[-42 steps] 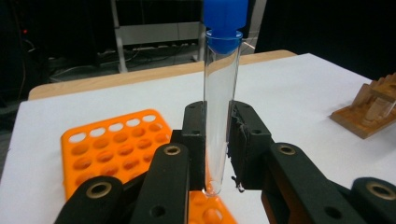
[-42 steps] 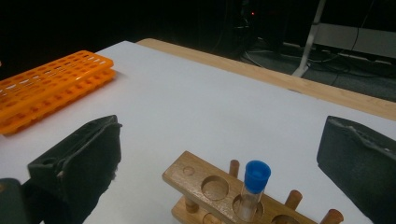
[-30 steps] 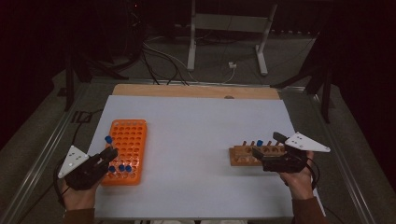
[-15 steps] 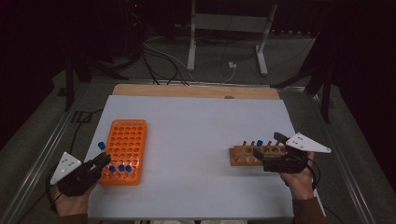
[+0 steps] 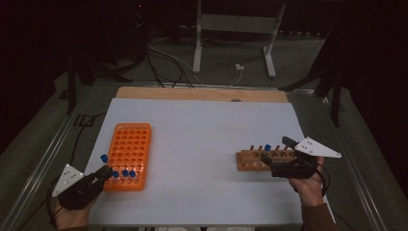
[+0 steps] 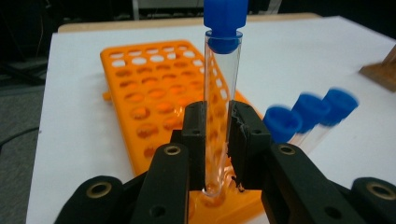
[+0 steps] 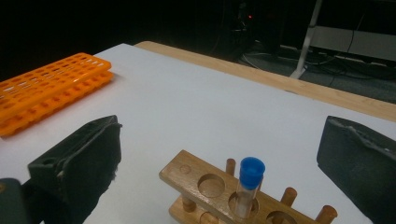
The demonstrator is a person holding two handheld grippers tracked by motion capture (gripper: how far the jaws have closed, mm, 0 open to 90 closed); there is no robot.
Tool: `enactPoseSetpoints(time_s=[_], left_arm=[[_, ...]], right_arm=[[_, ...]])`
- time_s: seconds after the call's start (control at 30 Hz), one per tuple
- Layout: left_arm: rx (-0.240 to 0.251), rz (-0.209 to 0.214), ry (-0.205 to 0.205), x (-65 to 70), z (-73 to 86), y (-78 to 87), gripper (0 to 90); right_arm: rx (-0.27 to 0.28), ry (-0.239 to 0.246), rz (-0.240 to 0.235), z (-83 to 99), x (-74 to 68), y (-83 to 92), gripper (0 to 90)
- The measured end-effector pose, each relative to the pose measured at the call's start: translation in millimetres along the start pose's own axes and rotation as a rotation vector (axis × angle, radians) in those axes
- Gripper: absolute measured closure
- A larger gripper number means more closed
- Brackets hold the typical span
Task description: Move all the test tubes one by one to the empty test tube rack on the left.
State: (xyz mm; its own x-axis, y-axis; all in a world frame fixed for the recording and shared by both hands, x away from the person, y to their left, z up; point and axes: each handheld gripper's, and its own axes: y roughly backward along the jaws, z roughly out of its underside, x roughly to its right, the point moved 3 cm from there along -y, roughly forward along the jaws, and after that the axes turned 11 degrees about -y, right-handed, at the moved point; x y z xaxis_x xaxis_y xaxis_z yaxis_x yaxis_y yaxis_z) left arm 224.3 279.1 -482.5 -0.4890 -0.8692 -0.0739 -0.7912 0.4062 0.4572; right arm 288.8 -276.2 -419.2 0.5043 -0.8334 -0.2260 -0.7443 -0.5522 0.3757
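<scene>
My left gripper [image 5: 104, 172] [image 6: 218, 116] is shut on a clear test tube [image 6: 223, 88] with a blue cap [image 5: 104, 158]. The tube stands nearly upright, its lower end at the near left corner of the orange rack [image 5: 130, 142] [image 6: 149, 88]. Three blue-capped tubes [image 5: 124, 173] [image 6: 303, 116] lean in the rack's near row. At the right, my right gripper [image 5: 275, 151] [image 7: 222, 135] stands open, its jaws on either side of a wooden rack [image 5: 250, 162] [image 7: 187, 170]. That rack holds one blue-capped tube [image 5: 267, 148] [image 7: 250, 184].
A white sheet [image 5: 202, 144] covers the table, with a strip of bare wood [image 5: 192, 94] along the far edge. Beyond it, metal stand legs [image 5: 197, 43] and cables [image 5: 168, 62] lie on the dark floor. Metal rails run along both sides of the table.
My left gripper has moved toward the near left edge and a little down, carrying the tube with it. The right gripper has stayed by the wooden rack.
</scene>
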Motion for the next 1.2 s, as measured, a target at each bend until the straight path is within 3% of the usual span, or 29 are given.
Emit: enactPoseSetpoints(time_s=[0.3,0.53,0.9,1.03,1.2], left_arm=[[-0.128,0.019,-0.039,4.3,12.6,-6.1,78.5],[-0.192,0.024,-0.064,6.8,15.9,-10.1,78.6],[-0.216,0.012,-0.108,11.2,15.0,-7.5,78.6],[-0.220,0.015,-0.107,10.7,14.5,-7.5,78.5],[-0.205,0.023,-0.075,7.7,15.5,-6.0,74.0]], right_arm=[[-0.006,0.004,0.000,0.9,0.4,-0.4,0.0],[-0.009,0.000,-0.003,1.6,0.0,-1.5,0.0],[-0.010,-0.001,0.000,2.2,2.5,-1.6,0.0],[-0.011,0.000,0.001,2.1,2.3,-1.7,0.0],[-0.008,-0.004,0.003,1.8,3.5,-1.4,0.0]])
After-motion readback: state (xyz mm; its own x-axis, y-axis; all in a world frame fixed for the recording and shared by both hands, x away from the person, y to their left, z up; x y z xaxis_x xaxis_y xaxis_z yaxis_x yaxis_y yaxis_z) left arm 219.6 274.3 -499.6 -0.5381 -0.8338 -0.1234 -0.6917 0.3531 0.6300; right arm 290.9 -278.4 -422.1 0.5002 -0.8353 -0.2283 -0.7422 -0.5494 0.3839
